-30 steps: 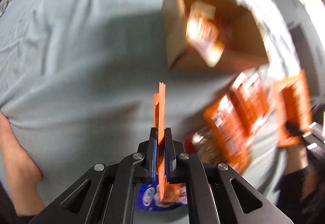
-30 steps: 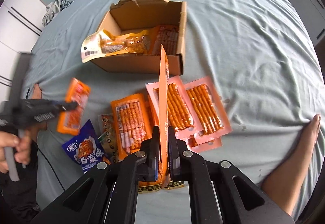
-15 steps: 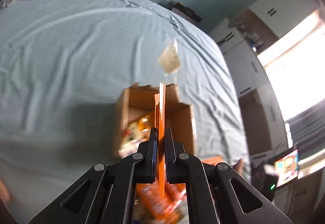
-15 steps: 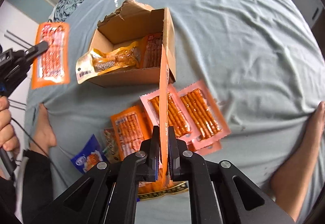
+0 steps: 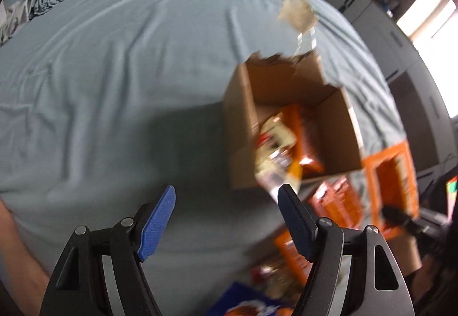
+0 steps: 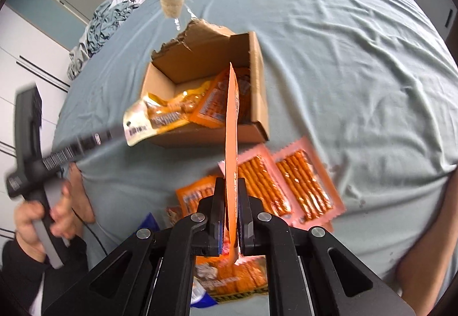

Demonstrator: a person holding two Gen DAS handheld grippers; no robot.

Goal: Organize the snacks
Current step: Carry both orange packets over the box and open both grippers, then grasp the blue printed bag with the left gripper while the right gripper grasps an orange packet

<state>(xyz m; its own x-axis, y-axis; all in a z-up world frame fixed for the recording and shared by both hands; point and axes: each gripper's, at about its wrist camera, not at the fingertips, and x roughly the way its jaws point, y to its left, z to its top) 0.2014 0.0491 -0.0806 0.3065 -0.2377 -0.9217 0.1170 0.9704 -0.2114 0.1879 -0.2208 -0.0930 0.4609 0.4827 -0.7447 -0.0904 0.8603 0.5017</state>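
We find the left gripper (image 5: 226, 218) just spread, nothing between its fingers; the right gripper (image 6: 231, 215) clenches an orange packet (image 6: 231, 127) before the cardboard box (image 6: 257, 81).

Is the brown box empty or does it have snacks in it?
Not empty. The cardboard box is open on top, and orange snack packets lie inside; a yellowish packet hangs over its front edge.
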